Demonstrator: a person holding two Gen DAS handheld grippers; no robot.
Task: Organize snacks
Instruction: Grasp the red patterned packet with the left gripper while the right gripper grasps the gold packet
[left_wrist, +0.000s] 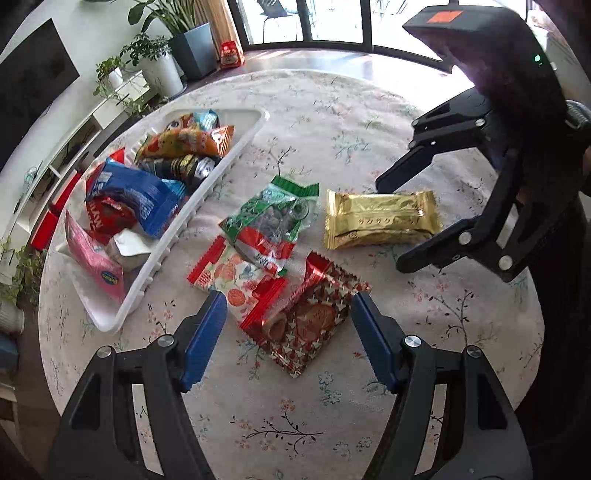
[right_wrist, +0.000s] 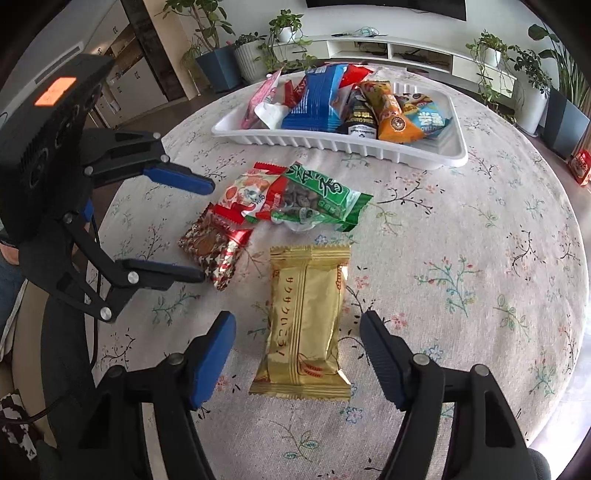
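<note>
Left gripper (left_wrist: 288, 325): pointing steeply downward, jaws standing apart, blue pads (left_wrist: 205, 343) touching nothing.
Right gripper (right_wrist: 297, 350): pointing steeply downward, jaws standing apart, pressing on nothing.
Both grippers are hovering above the surface (right_wrist: 461, 229), side by side, angling toward each other.

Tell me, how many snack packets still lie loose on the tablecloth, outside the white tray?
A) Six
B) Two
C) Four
C: four lie on the cloth outside the white tray: the gold packet, the green packet, the white packet with red circles and the red-and-brown patterned packet.
</note>
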